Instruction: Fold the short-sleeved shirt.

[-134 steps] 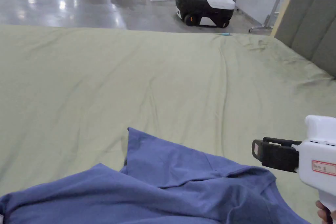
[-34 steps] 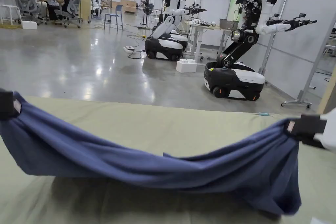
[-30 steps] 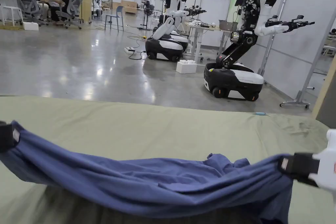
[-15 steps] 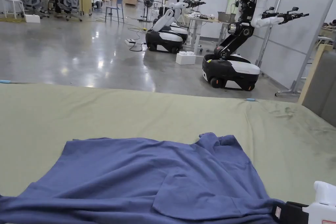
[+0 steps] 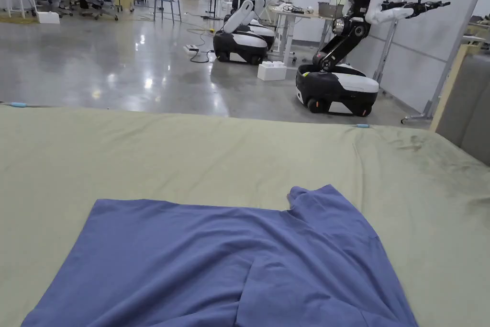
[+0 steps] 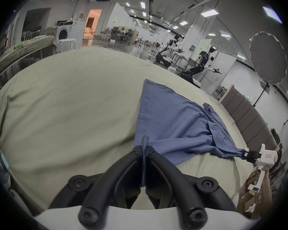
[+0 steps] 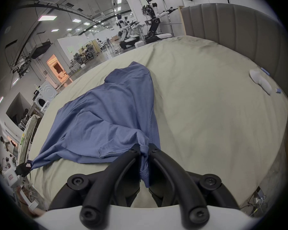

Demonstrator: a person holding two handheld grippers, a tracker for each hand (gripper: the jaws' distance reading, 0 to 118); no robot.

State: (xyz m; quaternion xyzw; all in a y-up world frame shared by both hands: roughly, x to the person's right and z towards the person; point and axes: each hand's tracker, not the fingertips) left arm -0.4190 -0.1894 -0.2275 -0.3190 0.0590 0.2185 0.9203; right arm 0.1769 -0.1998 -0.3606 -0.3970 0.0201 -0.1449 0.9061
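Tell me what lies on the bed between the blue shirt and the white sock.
Nothing: in the right gripper view, bare green sheet runs from the blue shirt to the white sock near the headboard.

The shirt (image 5: 220,265) is plain blue, the sheet (image 5: 191,151) under it is pale green, the gripper (image 6: 144,152) jaws are black, and the far robots (image 5: 337,88) are black and white.
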